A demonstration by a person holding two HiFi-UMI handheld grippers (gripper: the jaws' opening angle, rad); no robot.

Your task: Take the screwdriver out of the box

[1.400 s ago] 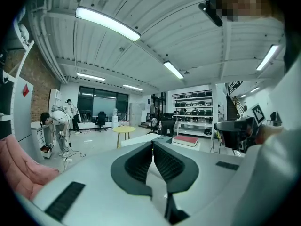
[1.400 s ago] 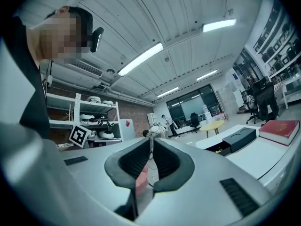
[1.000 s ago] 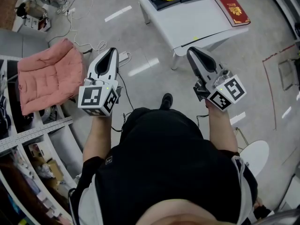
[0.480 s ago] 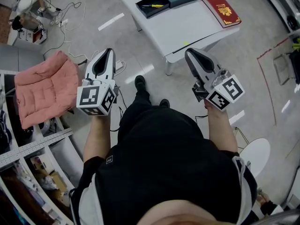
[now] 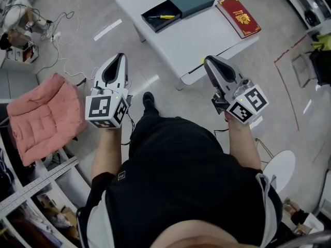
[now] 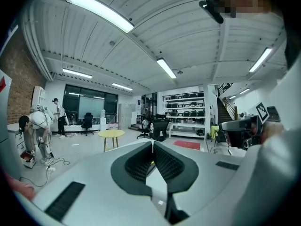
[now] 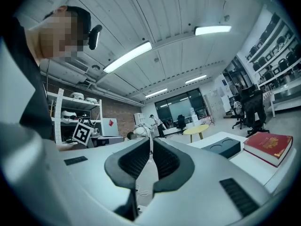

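An open dark box [image 5: 161, 15] lies on the far side of the white table [image 5: 201, 37], with a yellow-handled screwdriver [image 5: 160, 16] inside it. Its dark lid [image 5: 190, 0] rests beside it, and the right gripper view also shows this lid [image 7: 225, 148]. My left gripper [image 5: 122, 56] is held over the floor short of the table, jaws shut and empty; in its own view the left gripper [image 6: 152, 142] points level into the room. My right gripper [image 5: 208, 60] hovers at the table's near corner, shut on nothing, and the right gripper [image 7: 151, 139] points past the table's edge.
A red book [image 5: 238, 16] lies on the table right of the lid, and that book [image 7: 270, 147] also shows in the right gripper view. On the floor are a pink cushion [image 5: 36, 119] at the left, cables [image 5: 57, 19] and red tape lines [image 5: 282, 71]. Shelving [image 5: 31, 190] stands at lower left.
The table with the box has drawn nearer and slid left in the head view as the person walks toward it. Both grippers were carried along, still shut.
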